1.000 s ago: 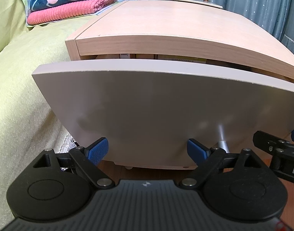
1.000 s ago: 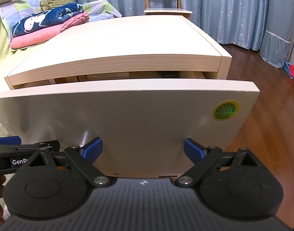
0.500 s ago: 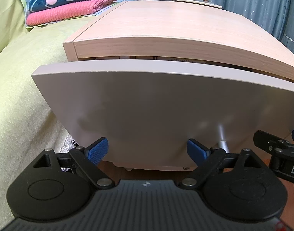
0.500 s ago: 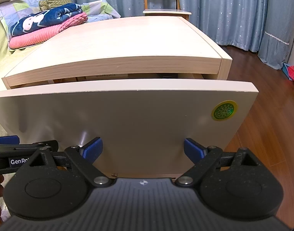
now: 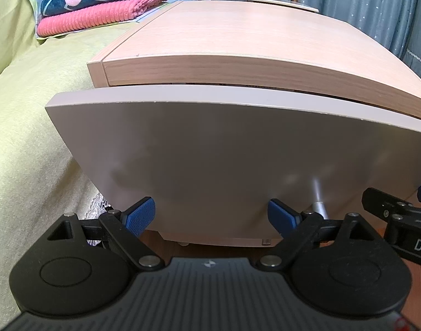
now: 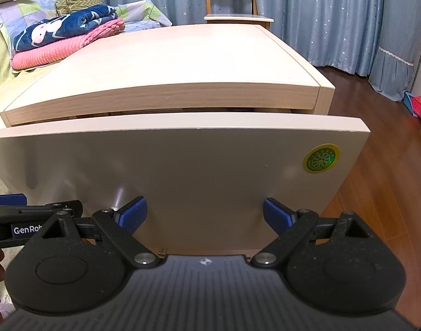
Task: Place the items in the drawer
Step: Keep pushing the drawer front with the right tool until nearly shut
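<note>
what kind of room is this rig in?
Most likely a bedroom: a bed with a yellow-green cover, folded pink and navy blankets lying on it, a light wooden bedside cabinet beside it, and blue star-patterned curtains behind.

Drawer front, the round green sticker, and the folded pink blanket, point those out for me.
drawer front (image 6: 183, 165), right wrist view, bare middle of the panel
green sticker (image 6: 320, 160), right wrist view, centre of the round label
pink blanket (image 5: 100, 18), left wrist view, top face of the fold
</note>
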Motion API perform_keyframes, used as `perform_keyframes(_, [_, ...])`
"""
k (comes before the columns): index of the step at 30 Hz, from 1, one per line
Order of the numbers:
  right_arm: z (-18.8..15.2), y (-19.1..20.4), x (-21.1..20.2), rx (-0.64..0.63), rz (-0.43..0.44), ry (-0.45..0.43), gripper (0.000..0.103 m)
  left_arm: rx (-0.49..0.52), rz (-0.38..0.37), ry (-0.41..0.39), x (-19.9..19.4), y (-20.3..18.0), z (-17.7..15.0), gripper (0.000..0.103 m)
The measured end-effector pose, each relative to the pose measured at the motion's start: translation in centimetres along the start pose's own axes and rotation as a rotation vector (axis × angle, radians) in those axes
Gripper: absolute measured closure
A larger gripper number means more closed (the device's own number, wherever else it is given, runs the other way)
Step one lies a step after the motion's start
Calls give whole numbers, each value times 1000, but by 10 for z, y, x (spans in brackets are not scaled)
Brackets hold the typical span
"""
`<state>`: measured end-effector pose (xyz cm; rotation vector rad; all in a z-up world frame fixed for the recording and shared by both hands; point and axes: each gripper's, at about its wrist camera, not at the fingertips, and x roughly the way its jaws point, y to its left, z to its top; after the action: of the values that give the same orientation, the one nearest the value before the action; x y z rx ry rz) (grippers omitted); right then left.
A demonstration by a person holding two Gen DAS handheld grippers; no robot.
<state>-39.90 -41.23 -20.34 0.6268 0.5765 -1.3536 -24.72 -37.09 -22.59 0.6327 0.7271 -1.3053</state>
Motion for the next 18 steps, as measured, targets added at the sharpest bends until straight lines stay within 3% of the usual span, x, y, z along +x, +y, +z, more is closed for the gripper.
perform_keyframes(18, [1, 0, 3, -3, -6, -10, 13, 6, -10, 1, 3, 8, -1, 12])
